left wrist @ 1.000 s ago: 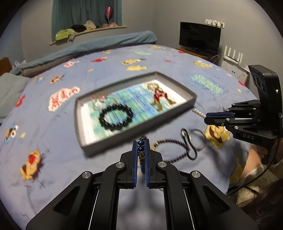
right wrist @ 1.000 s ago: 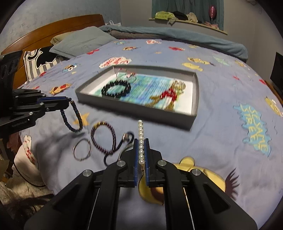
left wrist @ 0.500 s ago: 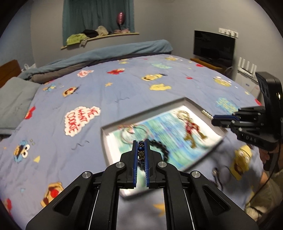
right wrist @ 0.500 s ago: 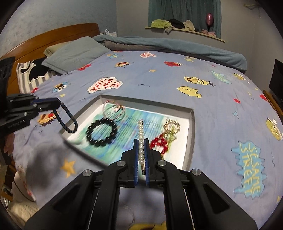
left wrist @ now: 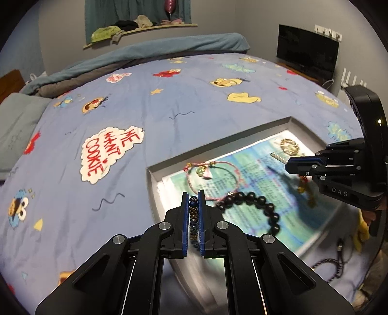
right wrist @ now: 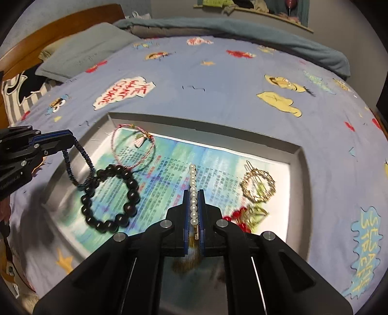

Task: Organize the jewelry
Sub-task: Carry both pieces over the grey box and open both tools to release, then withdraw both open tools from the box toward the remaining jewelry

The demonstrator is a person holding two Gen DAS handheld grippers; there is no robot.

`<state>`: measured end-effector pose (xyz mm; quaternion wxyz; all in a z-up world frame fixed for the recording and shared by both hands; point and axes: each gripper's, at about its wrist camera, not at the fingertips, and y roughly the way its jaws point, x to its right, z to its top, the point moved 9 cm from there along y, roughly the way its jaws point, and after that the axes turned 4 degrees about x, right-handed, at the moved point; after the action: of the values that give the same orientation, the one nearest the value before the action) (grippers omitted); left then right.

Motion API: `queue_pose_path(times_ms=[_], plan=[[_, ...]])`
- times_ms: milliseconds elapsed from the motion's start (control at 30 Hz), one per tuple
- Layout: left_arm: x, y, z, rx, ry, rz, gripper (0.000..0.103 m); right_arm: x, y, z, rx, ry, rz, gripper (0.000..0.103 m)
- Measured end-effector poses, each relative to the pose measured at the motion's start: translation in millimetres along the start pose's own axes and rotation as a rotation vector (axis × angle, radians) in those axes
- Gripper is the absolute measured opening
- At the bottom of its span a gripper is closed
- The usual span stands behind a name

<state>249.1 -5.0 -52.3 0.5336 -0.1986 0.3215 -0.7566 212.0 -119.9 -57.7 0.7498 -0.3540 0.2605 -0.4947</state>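
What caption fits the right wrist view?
Right gripper holds a pearl clip over the tray.

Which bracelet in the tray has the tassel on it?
The thin pink cord bracelet at the tray's far-left corner; the black bead bracelet beside it has none.

Blue cartoon bedspread (left wrist: 150, 114) filling most of frame. Grey walls (left wrist: 254, 21) running along top. Teal curtain (left wrist: 97, 14) hanging top centre over cluttered shelf (left wrist: 145, 27). TV (left wrist: 306, 54) sitting upper right. Wooden headboard (right wrist: 60, 26) showing upper left.
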Motion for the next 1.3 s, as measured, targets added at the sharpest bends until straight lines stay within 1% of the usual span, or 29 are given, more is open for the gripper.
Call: queue_pose_path(times_ms=[133, 200, 333, 433, 533, 700, 867, 900, 933, 967, 1033, 1133, 1200, 1233, 1267, 1300], plan=[[-9.8, 20.2, 4.0, -0.024, -0.013, 0.002, 0.008, -1.6, 15.5, 5.9, -0.032, -0.006, -0.021, 0.006], [-12.4, 27.1, 6.7, -0.019, -0.021, -0.019, 0.008, -2.0, 22.5, 8.3, -0.044, 0.001, -0.025, 0.006], [-16.1, 42.3, 5.1, -0.049, -0.019, 0.0, 0.008, -3.2, 30.6, 14.1, -0.06, -0.001, -0.035, 0.006], [-16.7, 51.8, 4.4, -0.062, -0.024, -0.003, 0.008, -5.7, 35.5, 20.7, -0.066, 0.007, -0.023, 0.006], [-19.2, 56.7, 4.9, -0.061, -0.04, -0.007, 0.008, -8.2, 41.0, 25.9, -0.078, 0.017, -0.009, 0.006], [-22.2, 62.4, 1.9, -0.079, -0.058, -0.018, 0.008, -9.8, 45.6, 30.1, -0.09, 0.009, -0.029, 0.006], [-22.0, 58.2, 2.6, -0.066, -0.066, -0.026, 0.009, -9.5, 45.6, 29.0, -0.091, 0.019, -0.02, 0.006], [-22.2, 57.6, 3.3, -0.063, -0.068, -0.026, 0.011, -9.0, 44.5, 29.2, -0.087, 0.02, -0.023, 0.007], [-23.1, 56.1, 4.0, -0.058, -0.072, -0.025, 0.017, -8.9, 43.4, 29.6, -0.081, 0.02, -0.026, 0.008], [-24.3, 53.8, 4.9, -0.049, -0.073, -0.019, 0.021, -8.9, 42.2, 30.1, -0.078, 0.02, -0.028, 0.013], [-24.8, 49.9, 6.5, -0.039, -0.073, -0.014, 0.023, -8.8, 39.4, 30.8, -0.07, 0.015, -0.034, 0.021], [-25.1, 42.7, 8.3, -0.029, -0.081, -0.016, 0.024, -9.7, 33.0, 31.3, -0.054, 0.009, -0.039, 0.023], [-26.3, 37.8, 9.3, -0.021, -0.085, -0.005, 0.033, -9.4, 28.6, 31.2, -0.044, 0.018, -0.035, 0.031], [-27.3, 34.9, 9.8, -0.014, -0.089, 0.005, 0.043, -9.4, 26.5, 31.0, -0.04, 0.022, -0.034, 0.036], [-27.8, 32.8, 10.2, -0.008, -0.09, 0.01, 0.05, -9.4, 24.2, 30.9, -0.035, 0.024, -0.034, 0.04], [-27.8, 29.3, 10.9, -0.001, -0.09, 0.018, 0.052, -9.1, 20.8, 30.7, -0.029, 0.026, -0.038, 0.041]])
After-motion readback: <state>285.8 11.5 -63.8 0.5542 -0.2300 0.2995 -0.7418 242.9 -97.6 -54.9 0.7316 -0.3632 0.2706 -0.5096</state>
